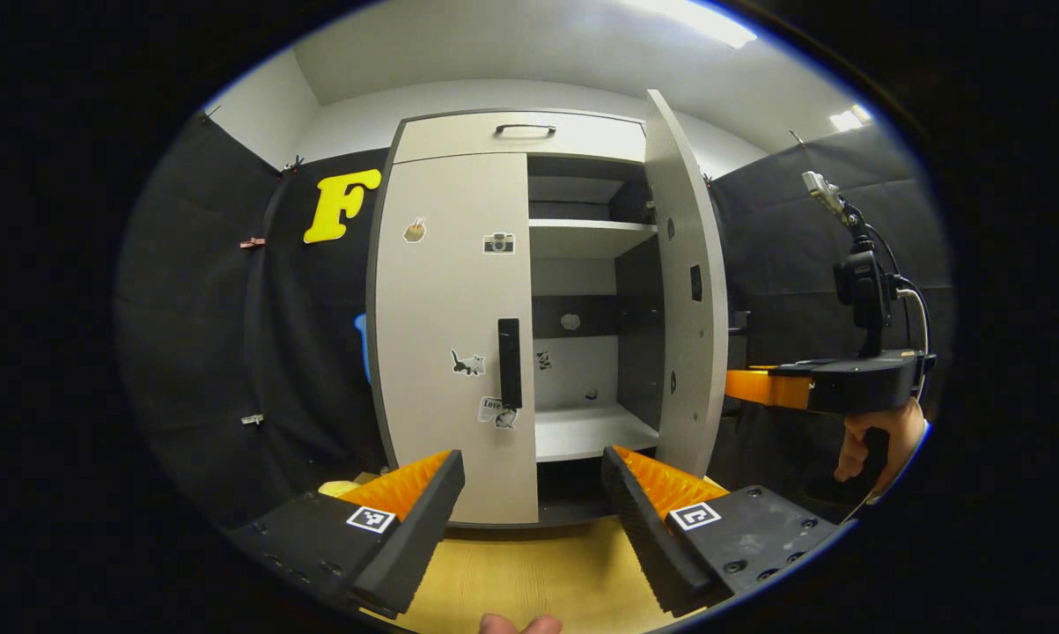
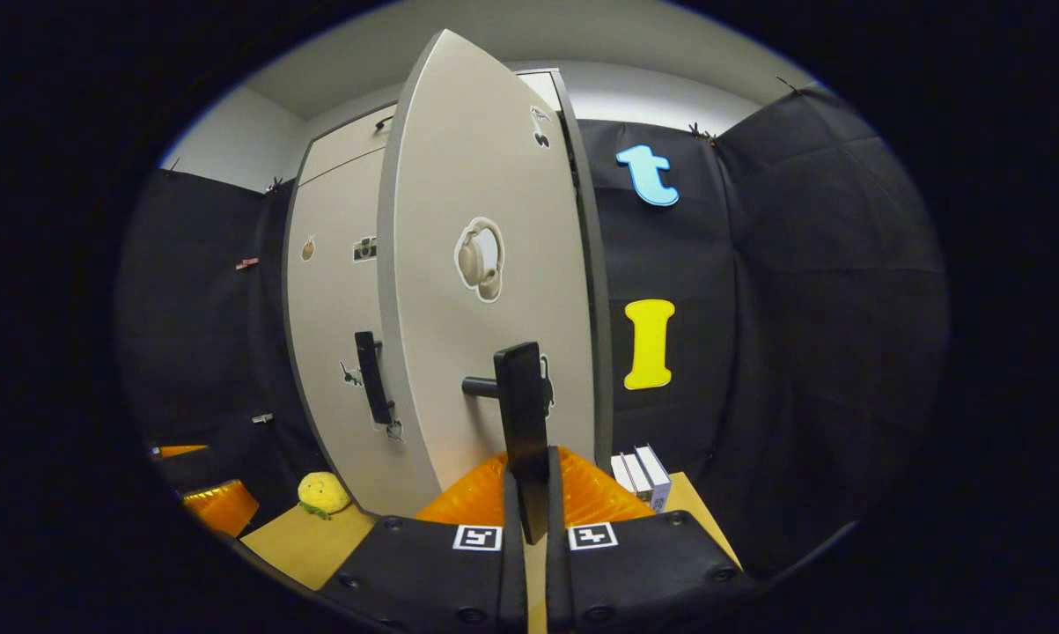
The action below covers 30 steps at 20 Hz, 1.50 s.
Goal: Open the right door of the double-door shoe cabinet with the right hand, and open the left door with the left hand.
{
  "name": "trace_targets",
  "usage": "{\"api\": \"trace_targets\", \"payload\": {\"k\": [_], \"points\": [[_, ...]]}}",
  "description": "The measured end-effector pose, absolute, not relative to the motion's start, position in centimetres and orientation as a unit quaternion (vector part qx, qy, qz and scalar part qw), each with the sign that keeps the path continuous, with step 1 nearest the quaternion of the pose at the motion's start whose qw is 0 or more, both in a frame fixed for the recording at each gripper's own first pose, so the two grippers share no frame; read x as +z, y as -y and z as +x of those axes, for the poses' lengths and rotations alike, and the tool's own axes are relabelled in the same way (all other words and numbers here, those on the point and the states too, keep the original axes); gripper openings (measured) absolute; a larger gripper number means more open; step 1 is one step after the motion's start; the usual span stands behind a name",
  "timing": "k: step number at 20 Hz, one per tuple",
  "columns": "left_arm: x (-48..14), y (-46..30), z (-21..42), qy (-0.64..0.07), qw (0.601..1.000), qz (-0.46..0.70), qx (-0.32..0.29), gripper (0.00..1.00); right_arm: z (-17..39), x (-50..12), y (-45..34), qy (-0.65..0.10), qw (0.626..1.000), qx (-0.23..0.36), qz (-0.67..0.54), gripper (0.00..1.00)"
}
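Right gripper point(image 2: 529, 493): its two fingers are closing tight on the right door handle point(image 2: 524, 414), one on each side of the bar's lower end, nothing else between them.
Left gripper point(image 1: 533, 502): fingers are standing wide apart, holding nothing, hovering over the desk's point(image 1: 529, 577) front edge and facing the cabinet.
Right door point(image 1: 683, 291): it is hanging swung out, roughly edge-on toward the desk's front, with the shelves point(image 1: 591, 227) showing behind it.
Left door point(image 1: 454, 335): it is sitting flush and closed, toward the desk's left side.
Left door handle point(image 1: 510, 363): a dark upright bar is standing off the panel near that door's inner edge, just beside the open gap.
How it is likely handling: the doors are looking like stiff, flat board on hinges, so I would judge they are swinging lightly rather than flexing; the bars look rigid and smooth, so a loose pinch may be slipping.
Where to take hold: I would be pinching the left handle across its middle, fingers either side, then pulling along the hinge's arc.
Also on the desk: a yellow plush toy point(image 2: 322, 493) is lying near the cabinet's left foot, and small boxes point(image 2: 642, 475) are standing by the right rear corner.
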<state>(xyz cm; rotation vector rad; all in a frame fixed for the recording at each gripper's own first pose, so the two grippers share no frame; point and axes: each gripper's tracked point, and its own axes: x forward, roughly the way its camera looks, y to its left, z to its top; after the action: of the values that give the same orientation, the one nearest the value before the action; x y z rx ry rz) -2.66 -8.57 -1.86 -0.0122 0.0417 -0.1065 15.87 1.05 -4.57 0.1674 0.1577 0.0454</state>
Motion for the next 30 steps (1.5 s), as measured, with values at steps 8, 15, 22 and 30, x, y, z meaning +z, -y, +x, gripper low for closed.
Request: {"api": "trace_targets", "payload": {"k": [8,15,22,30], "points": [[-1.4,10.5,-1.8,-0.016,0.998,-0.006,-0.067,0.97,15.4,-4.9,2.0,-0.084,0.993,-0.021,0.081,0.12],[-1.3,11.1,0.1,-0.019,0.998,-0.001,-0.064,0.97,15.3,-4.8,2.8,-0.078,0.992,-0.034,0.096,0.06],[-2.6,10.5,3.4,-0.033,0.998,0.025,-0.041,0.97,14.3,-4.1,4.0,-0.056,0.996,-0.045,0.057,0.11],[-4.4,11.6,8.5,-0.039,0.997,0.060,-0.037,0.95,11.4,-4.9,1.3,-0.089,0.995,-0.003,0.046,0.98]]}}
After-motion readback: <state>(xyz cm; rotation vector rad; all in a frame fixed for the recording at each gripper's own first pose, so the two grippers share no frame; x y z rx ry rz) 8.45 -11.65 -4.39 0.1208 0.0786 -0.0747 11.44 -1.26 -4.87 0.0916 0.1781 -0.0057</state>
